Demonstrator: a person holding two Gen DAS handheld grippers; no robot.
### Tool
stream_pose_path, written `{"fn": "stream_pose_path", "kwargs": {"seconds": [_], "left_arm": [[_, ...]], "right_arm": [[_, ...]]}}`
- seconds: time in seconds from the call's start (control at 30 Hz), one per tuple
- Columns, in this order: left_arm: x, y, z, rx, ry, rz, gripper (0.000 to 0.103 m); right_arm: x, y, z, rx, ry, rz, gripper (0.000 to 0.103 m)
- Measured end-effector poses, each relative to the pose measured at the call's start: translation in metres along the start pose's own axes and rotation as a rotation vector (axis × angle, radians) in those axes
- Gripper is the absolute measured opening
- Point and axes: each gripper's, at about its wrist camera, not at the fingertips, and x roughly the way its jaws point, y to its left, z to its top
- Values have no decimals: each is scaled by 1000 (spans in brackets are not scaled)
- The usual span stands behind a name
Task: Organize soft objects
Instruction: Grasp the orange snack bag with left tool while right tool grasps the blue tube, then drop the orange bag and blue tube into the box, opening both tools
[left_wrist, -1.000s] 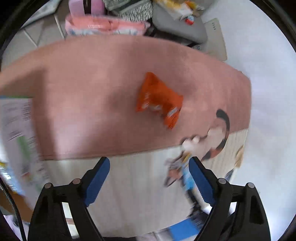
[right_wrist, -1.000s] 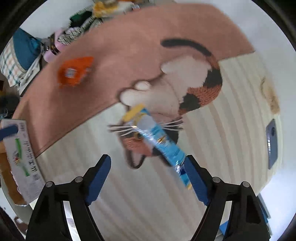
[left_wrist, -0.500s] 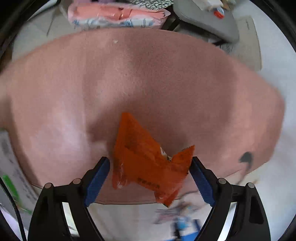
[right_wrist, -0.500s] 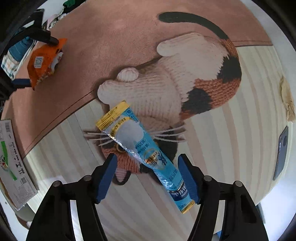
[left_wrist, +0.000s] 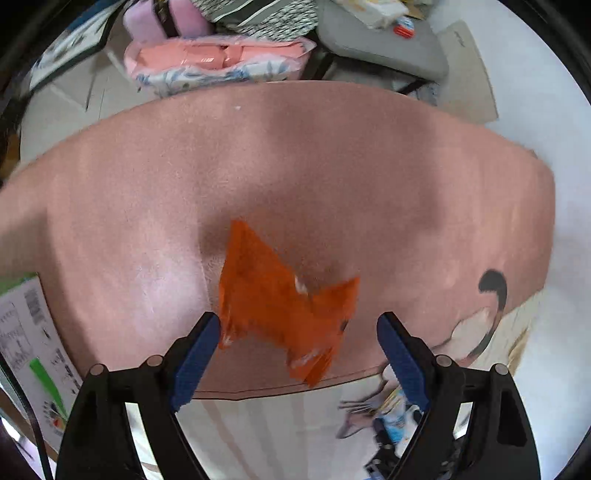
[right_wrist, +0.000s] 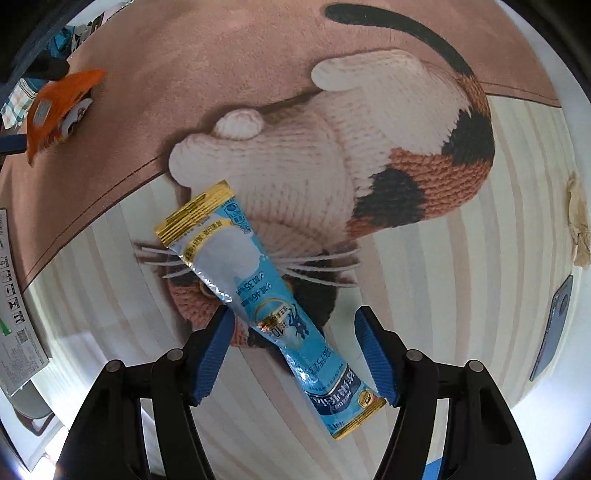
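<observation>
An orange snack packet lies crumpled on the pink part of a cat-print mat. My left gripper points down over it, open, with the packet between the blue fingers; the left finger is at the packet's edge. A long blue and silver sachet lies slantwise on the cat's face. My right gripper straddles its middle, open, pads apart from the sachet. The orange packet also shows far left in the right wrist view.
A white printed box lies at the mat's left edge. Behind the mat are a pink wrapped bundle and a grey cushion. A blue-grey phone and a beige scrap lie at the right.
Both grippers have come down. The orange packet has slid from mid-view to between the left fingers. The right jaws have narrowed and now straddle the sachet.
</observation>
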Motion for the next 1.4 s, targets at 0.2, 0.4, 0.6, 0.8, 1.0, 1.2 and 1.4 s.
{"fn": "stream_pose_path", "kwargs": {"seconds": [0.2, 0.4, 0.6, 0.8, 1.0, 1.2, 1.4], "left_arm": [[22, 10, 17, -112, 46, 11, 85], [22, 0, 12, -35, -21, 107, 65], [18, -7, -10, 118, -126, 234, 61], [-1, 4, -53, 186, -178, 192, 58], [-55, 30, -118, 235, -268, 110, 58], [-116, 92, -201, 244, -376, 97, 58], [-153, 209, -254, 133, -418, 143, 58]], "right_arm": [[9, -15, 13, 4, 1, -15, 70], [1, 0, 16, 10, -7, -22, 32], [0, 7, 7, 25, -22, -21, 18], [-12, 9, -18, 55, -51, 62, 16], [-47, 37, -44, 13, -106, 137, 16], [-97, 110, -88, -103, -162, 215, 16], [-144, 224, -130, -252, -217, 263, 16]]}}
